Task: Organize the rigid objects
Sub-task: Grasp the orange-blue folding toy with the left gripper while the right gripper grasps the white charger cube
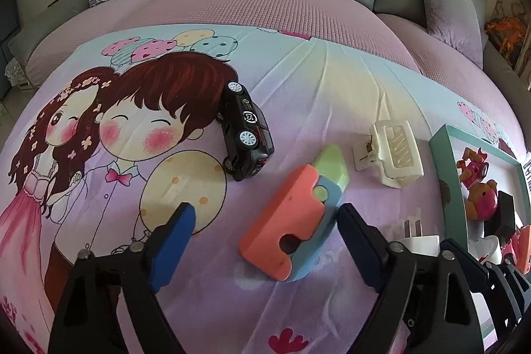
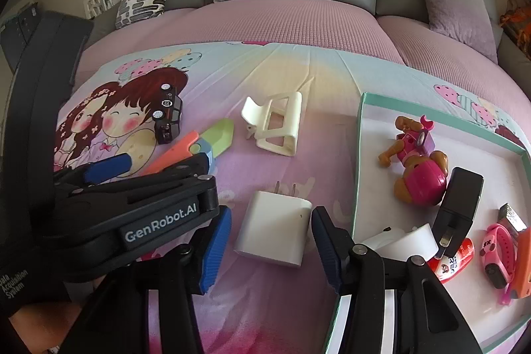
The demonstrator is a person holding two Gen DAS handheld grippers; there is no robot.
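An orange, blue and green toy knife (image 1: pixel 292 221) lies on the cartoon bedspread between the fingers of my left gripper (image 1: pixel 265 214). The jaws are open; the right finger is close to the toy's blue edge and the left finger stands well clear. My right gripper (image 2: pixel 272 214) straddles a white plug charger (image 2: pixel 275 228) lying flat, with a gap at the left pad (image 2: pixel 215 241), so it is open. A black toy car (image 1: pixel 247 135) on its side and a cream hair claw (image 1: pixel 391 155) lie farther up the bed.
A teal-rimmed box (image 2: pixel 360 155) at the right holds a pink pup figure (image 2: pixel 418 161), a black adapter (image 2: pixel 461 201), a white roll (image 2: pixel 408 241) and a pink watch (image 2: pixel 497 254). Grey pillows and a padded headboard are behind. My left gripper (image 2: pixel 156 165) crowds the right wrist view's left side.
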